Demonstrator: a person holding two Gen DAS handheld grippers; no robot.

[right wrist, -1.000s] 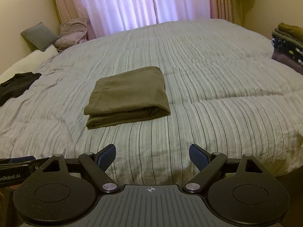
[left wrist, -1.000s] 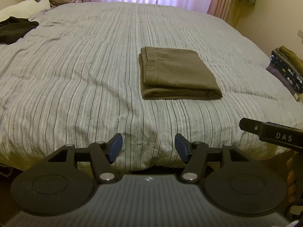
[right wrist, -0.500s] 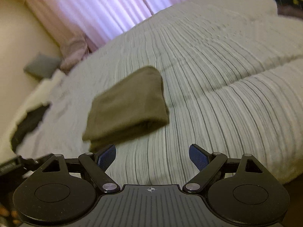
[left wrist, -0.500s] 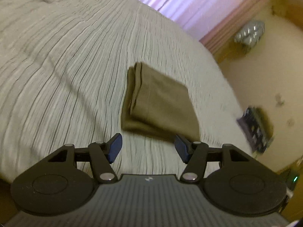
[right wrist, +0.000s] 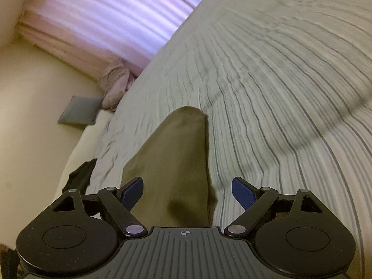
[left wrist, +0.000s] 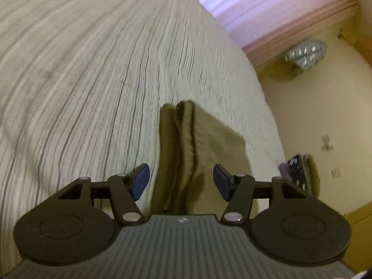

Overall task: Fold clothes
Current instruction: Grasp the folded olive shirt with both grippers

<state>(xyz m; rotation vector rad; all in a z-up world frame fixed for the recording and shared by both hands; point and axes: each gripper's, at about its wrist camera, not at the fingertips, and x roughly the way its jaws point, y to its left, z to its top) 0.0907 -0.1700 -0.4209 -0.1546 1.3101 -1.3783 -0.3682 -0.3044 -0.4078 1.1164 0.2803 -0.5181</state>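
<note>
A folded olive-green garment lies flat on the striped bedspread of a bed, closer to the near edge of the bed than to the far edge by the curtain. Both wrist views are tilted and a little blurred.

The left gripper hangs just above the garment's left side, where the stacked folded edges run away from the camera as ridges. Its jaws stand wide apart and hold nothing — the layered edge shows in the gap between the two blue pads. If the pads touch the cloth, I cannot tell.

The right gripper is above the garment's right side, which here looks smooth and rounded at its far end. Its jaws are also wide and empty; the left pad is over the cloth, and the right pad is over the bedspread just beside the garment's edge.

Past the far edge of the bed hangs a pink curtain. Near the far left corner there are a bunched pink cloth and a grey pillow, and a dark garment lies at the left edge. Beyond the right edge of the bed, the left view shows a small pile of clothes by the yellow wall.
</note>
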